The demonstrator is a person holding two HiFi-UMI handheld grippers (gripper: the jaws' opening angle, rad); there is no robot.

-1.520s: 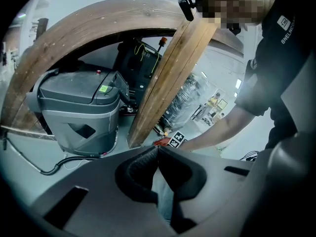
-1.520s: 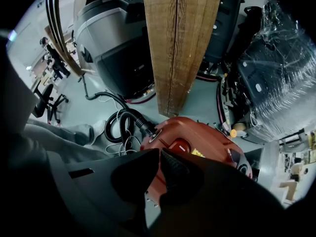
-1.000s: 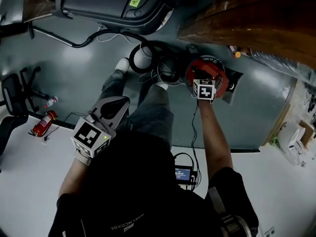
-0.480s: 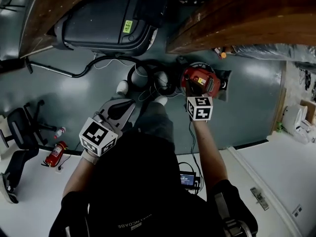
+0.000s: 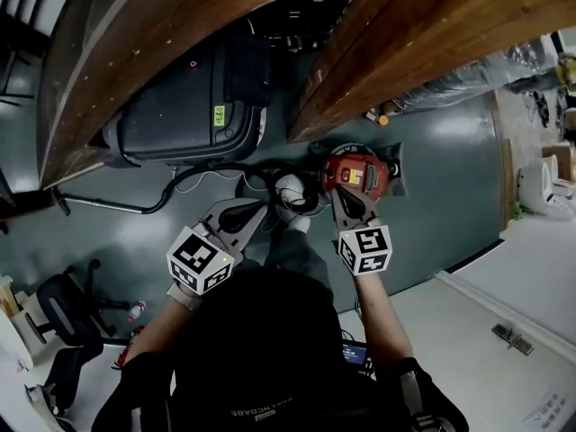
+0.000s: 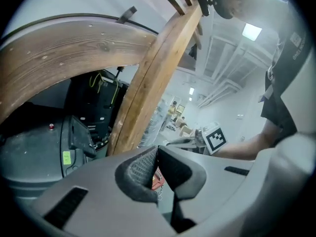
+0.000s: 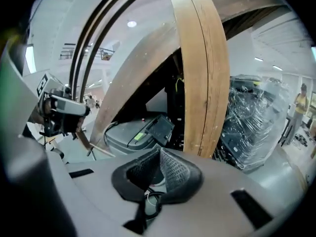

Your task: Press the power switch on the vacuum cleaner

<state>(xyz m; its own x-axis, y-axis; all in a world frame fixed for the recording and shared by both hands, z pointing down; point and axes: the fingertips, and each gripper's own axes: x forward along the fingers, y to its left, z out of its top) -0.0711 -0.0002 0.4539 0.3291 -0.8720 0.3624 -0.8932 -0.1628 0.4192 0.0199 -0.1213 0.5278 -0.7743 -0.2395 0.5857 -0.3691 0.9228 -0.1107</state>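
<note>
The vacuum cleaner [image 5: 360, 175] has a round red top with a pale label and stands on the grey floor under a wooden beam. A red sliver of the vacuum cleaner [image 6: 157, 180] shows below the left jaws. My right gripper [image 5: 339, 192] is shut and empty, its tips at the vacuum's near edge and its marker cube closer to me. My left gripper [image 5: 256, 211] is also shut and empty, held to the vacuum's left above the coiled black hose [image 5: 270, 184]. The jaws meet in the left gripper [image 6: 157, 154] view and in the right gripper [image 7: 160, 154] view. The switch itself is not discernible.
Two thick wooden beams [image 5: 162, 34] [image 5: 414, 25] cross overhead. A large dark grey case [image 5: 180, 115] lies on the floor to the left, also the case [image 7: 136, 132]. A black office chair [image 5: 63, 304] stands at lower left. White flooring [image 5: 504, 295] begins at right.
The right gripper's cube was over the vacuum's top and now sits nearer me, off it. The left gripper has come forward toward the hose. The head view has swung up under the beams.
</note>
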